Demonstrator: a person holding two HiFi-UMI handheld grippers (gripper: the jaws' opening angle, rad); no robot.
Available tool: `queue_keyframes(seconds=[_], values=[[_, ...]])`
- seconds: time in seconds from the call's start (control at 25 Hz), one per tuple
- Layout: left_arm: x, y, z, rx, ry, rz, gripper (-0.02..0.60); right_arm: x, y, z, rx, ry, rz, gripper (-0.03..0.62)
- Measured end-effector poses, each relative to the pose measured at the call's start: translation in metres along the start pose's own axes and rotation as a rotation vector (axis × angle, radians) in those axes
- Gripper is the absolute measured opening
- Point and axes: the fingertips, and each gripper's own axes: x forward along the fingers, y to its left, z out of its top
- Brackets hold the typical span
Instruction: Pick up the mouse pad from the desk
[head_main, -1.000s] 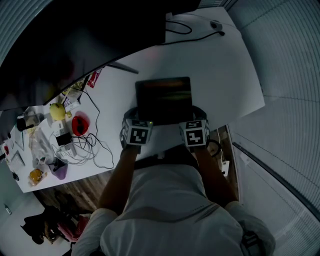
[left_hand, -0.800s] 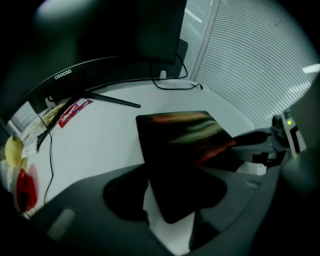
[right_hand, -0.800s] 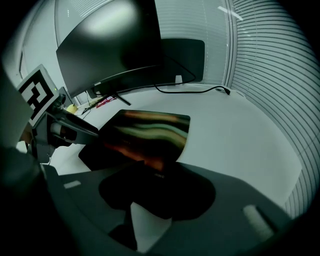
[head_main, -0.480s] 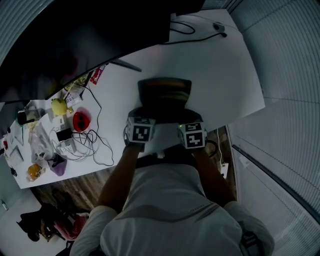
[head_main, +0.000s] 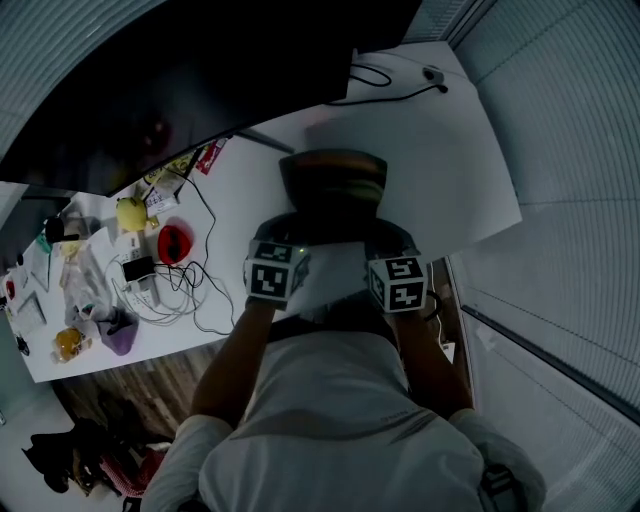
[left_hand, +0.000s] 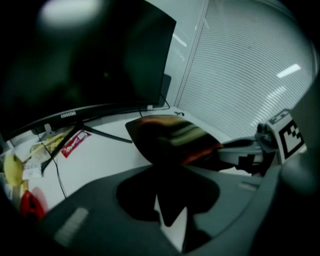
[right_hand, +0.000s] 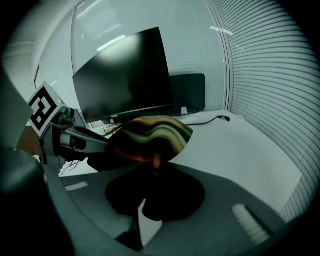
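One big white desk (head_main: 440, 150) fills the middle of the head view. A wide black monitor (head_main: 180, 90) stands along its far side. Next comes the mouse pad (head_main: 333, 180), dark with red, green and pale wavy stripes. It is up in the air, in front of the monitor and above the desk's near side. Its near edge is by the person and its far edge points away at the monitor. Its long side seems to run across, from one gripper to the other, and it bends a little in the middle.

The left gripper (head_main: 288, 228) has just been closing its jaws, and they now pinch the pad's near left corner. The right gripper (head_main: 385, 234) has just closed its jaws too, and they stand narrow, squeezing the near right corner.

Far off to the left on the desk lie tangled cables (head_main: 190, 290), a red bowl (head_main: 174, 243) and a small yellow thing (head_main: 130, 213).
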Motion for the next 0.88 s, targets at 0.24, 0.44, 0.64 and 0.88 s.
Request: queue_keyframes(seconds=[0.24, 0.44, 0.64, 0.88], values=[[-0.075, -0.010, 0.059, 0.051, -0.215, -0.029, 0.080, -0.055, 0.025, 0.071, -0.041, -0.180, -0.031, 0.052], [-0.148, -0.020, 0.103, 0.103, -0.403, -0.049, 0.080, -0.109, 0.056, 0.127, -0.098, -0.341, -0.051, 0.054], [-0.226, -0.035, 0.145, 0.165, -0.590, -0.057, 0.083, -0.171, 0.090, 0.179, -0.151, -0.512, -0.055, 0.054], [-0.309, -0.051, 0.170, 0.260, -0.773, -0.028, 0.086, -0.231, 0.130, 0.215, -0.188, -0.696, -0.051, 0.055]])
